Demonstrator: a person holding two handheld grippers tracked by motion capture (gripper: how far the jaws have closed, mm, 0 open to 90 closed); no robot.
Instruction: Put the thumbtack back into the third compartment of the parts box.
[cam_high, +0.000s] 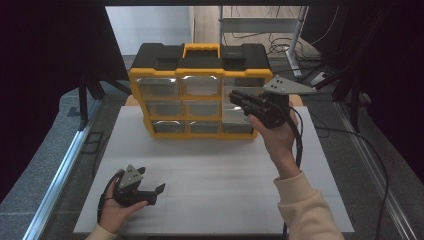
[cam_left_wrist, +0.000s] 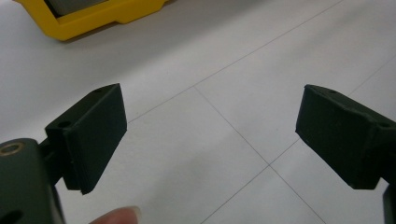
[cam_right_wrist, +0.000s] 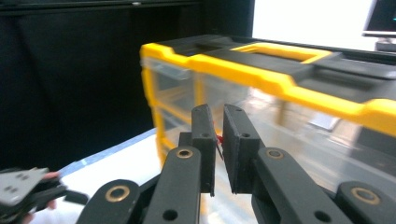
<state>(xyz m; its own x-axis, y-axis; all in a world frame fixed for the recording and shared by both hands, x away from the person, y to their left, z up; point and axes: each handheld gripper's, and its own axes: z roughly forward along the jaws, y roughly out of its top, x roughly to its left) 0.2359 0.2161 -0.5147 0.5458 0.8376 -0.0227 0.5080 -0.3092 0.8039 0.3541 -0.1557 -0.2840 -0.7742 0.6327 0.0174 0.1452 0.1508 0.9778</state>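
A yellow and black organizer (cam_high: 200, 95) with clear drawers stands at the back of the white table (cam_high: 210, 175). My right gripper (cam_high: 234, 96) is raised in front of its right column of drawers, pointing left. In the right gripper view (cam_right_wrist: 218, 149) the jaws are nearly together, with a small red thing (cam_right_wrist: 217, 139) pinched between them and the organizer (cam_right_wrist: 280, 79) just beyond. My left gripper (cam_high: 151, 181) rests low at the table's front left, in a hand. Its jaws stand wide apart over bare table in the left gripper view (cam_left_wrist: 210, 135).
Black curtains close off both sides. A metal rail (cam_high: 60, 170) runs along the table's left edge, and cables (cam_high: 370, 155) trail on the floor at the right. A yellow corner of the organizer (cam_left_wrist: 93, 18) lies ahead of the left gripper.
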